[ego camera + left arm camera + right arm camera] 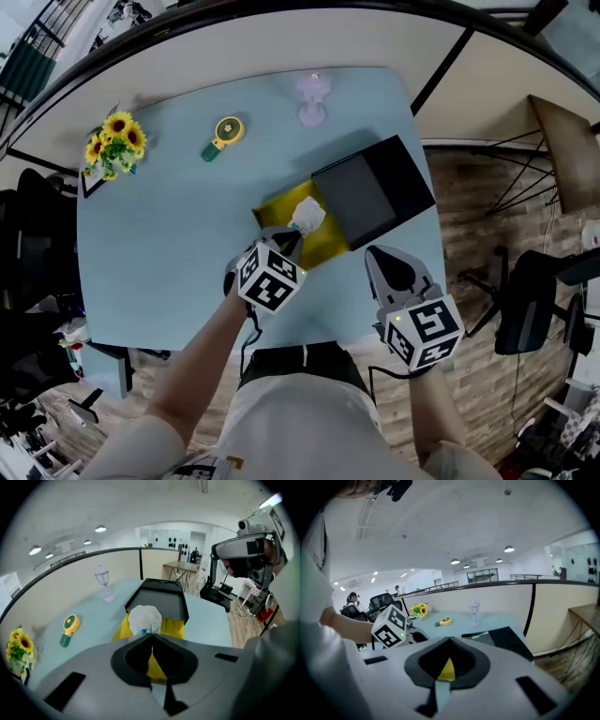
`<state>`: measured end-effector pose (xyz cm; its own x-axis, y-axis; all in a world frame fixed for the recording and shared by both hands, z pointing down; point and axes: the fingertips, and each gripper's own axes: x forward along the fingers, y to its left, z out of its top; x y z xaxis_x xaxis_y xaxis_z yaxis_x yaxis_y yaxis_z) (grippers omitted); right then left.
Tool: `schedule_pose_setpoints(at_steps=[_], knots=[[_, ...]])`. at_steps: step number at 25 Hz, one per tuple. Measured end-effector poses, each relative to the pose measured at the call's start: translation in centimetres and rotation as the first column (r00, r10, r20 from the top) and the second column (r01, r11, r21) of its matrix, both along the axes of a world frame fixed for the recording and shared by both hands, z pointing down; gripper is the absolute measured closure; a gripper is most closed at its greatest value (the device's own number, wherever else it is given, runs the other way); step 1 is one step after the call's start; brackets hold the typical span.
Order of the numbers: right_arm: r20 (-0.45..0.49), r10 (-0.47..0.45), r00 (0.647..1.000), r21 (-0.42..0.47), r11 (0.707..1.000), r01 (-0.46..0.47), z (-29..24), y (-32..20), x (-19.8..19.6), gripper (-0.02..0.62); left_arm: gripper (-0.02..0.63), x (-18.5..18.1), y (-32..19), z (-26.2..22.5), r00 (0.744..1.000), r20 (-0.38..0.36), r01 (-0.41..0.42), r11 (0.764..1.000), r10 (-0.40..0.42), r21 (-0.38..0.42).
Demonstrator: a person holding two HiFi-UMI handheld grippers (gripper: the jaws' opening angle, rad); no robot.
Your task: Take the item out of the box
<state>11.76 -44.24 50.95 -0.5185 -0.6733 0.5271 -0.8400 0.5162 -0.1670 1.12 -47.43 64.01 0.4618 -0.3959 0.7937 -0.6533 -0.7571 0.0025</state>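
White bundle [307, 215] sits in the open yellow box [330, 247]. It looks light, soft and crumply, so take it by a fold. Left gripper [151, 635] jaws are pressed together, apparently pinching its near edge. Right gripper [449, 640] jaws are together, holding nothing. What the wrap holds is hidden, and 1 blue bit [142, 631] at the tips is unclear.

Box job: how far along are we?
Done: black lid is off, at the yellow box's far side. In hand: left gripper looks shut on the white item's edge; the item sits in the box. Left: lift it out. Right gripper shut, empty.
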Motion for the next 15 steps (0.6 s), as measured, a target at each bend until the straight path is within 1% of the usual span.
schedule_pose_setpoints(at_steps=[4, 7, 11, 15], knots=[[0.004, -0.004, 1.000, 0.074, 0.997, 0.003, -4.1, 0.1, -0.3, 0.591, 0.594, -2.0, 0.4, -5.4, 0.998, -0.050, 0.053, 0.996, -0.049, 0.075], [0.005, -0.022, 1.000, 0.142, 0.990, 0.021, -7.4, 0.2, -0.7, 0.592, 0.594, -3.5, 0.2, -10.2, 0.993, -0.087, 0.095, 0.983, -0.082, 0.159], [0.017, -0.041, 0.999, 0.237, 0.971, 0.036, -12.3, 0.6, -1.4, 0.591, 0.594, -5.5, 0.2, -16.6, 0.984, -0.137, 0.148, 0.953, -0.115, 0.265], [0.038, -0.043, 0.998, 0.325, 0.945, 0.028, -17.0, 1.3, -1.4, 0.592, 0.594, -6.8, 1.0, -22.6, 0.976, -0.181, 0.182, 0.912, -0.122, 0.368]])
